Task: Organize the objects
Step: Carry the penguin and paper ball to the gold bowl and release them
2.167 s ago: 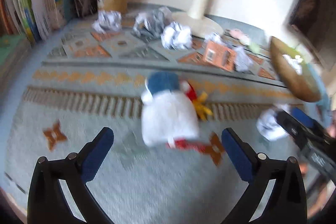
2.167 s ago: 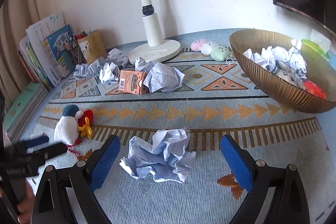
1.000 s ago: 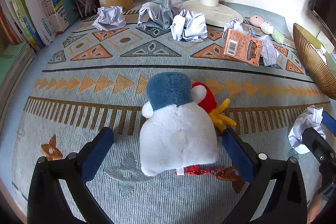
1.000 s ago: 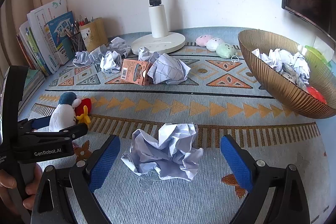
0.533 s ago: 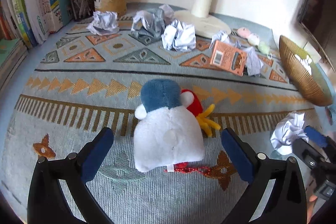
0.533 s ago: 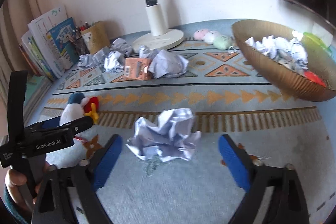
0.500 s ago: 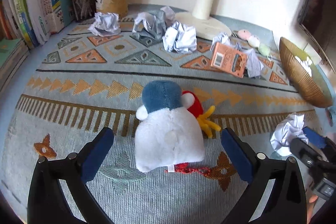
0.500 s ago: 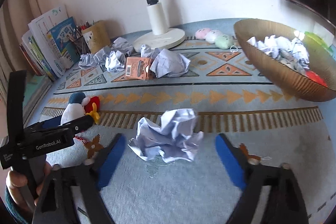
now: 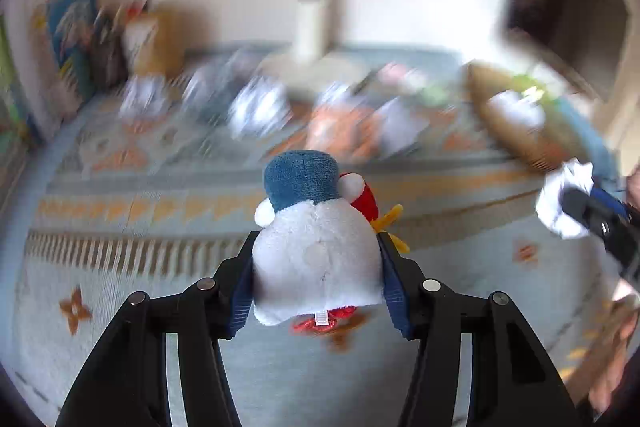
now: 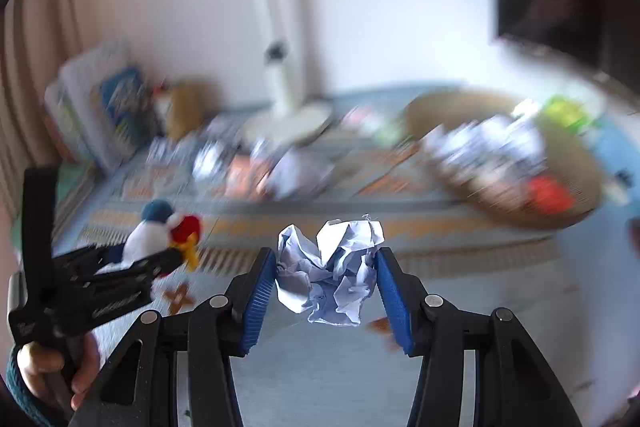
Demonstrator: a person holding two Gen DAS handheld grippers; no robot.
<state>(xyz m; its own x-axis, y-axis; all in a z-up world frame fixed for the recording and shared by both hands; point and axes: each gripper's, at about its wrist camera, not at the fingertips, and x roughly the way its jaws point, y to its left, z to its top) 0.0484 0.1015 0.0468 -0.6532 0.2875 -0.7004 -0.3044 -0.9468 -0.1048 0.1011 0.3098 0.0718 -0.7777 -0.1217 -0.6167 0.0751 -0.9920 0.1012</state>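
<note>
A white plush toy (image 9: 304, 183) with a blue cap and red comb sits between the blue pads of my left gripper (image 9: 316, 245), which press on its sides as the jaws are closing; it hangs lifted above the patterned rug (image 9: 120, 307). In the right wrist view the same toy (image 10: 146, 239) shows at the left in that gripper (image 10: 160, 259), held by a hand. A crumpled white paper ball (image 10: 332, 267) is squeezed between the pads of my right gripper (image 10: 326, 259), whose jaws are also closing. The left wrist view shows this paper (image 9: 560, 195) at the right edge.
Everything behind is motion-blurred. A gold bowl (image 10: 520, 215) with paper balls and a red thing stands at the right. More crumpled papers (image 10: 296, 171), an orange pack (image 9: 340, 131), a white stand's base (image 10: 292, 123), a pen cup and upright books (image 10: 116, 107) line the back.
Both grippers have gone from wide open to shut on their things and have risen off the rug, the left with the plush toy, the right with the paper ball.
</note>
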